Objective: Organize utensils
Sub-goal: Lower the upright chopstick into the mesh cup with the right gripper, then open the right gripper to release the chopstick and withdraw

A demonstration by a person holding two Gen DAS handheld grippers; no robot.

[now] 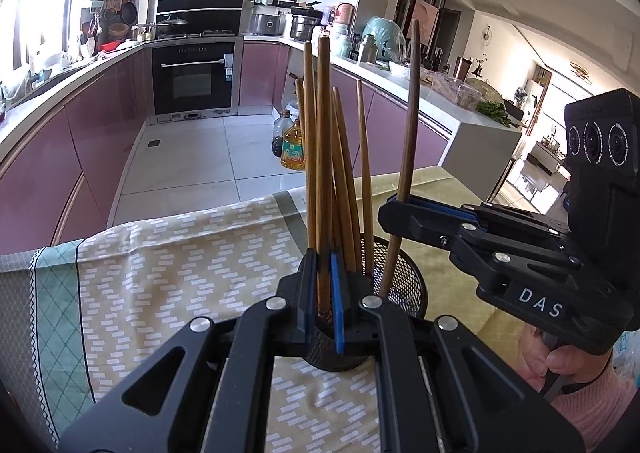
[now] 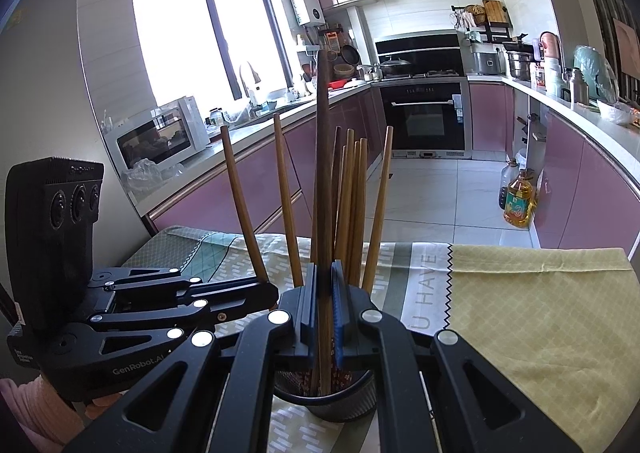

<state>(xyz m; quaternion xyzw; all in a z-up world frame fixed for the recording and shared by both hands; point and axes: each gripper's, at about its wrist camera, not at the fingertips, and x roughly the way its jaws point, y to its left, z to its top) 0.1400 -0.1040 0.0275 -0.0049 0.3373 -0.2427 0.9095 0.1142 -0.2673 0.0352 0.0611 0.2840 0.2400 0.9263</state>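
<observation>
Chopsticks (image 2: 352,205) stand bundled in the mesh holder (image 1: 404,285) on the worktop's cloth (image 1: 160,273); left claw (image 1: 325,293) clamps one, right claw (image 2: 325,309) clamps another, both over the holder. Nearly done, I'd say: just these two to drop in.

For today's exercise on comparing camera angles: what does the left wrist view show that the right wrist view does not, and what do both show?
Only the left wrist view: greens on the counter and a bright room beyond. Only the right wrist view: the microwave and the big window. Both: the mesh holder of wooden chopsticks, each tool shut on one chopstick, left tool, right tool, the oven and the oil bottle.
</observation>
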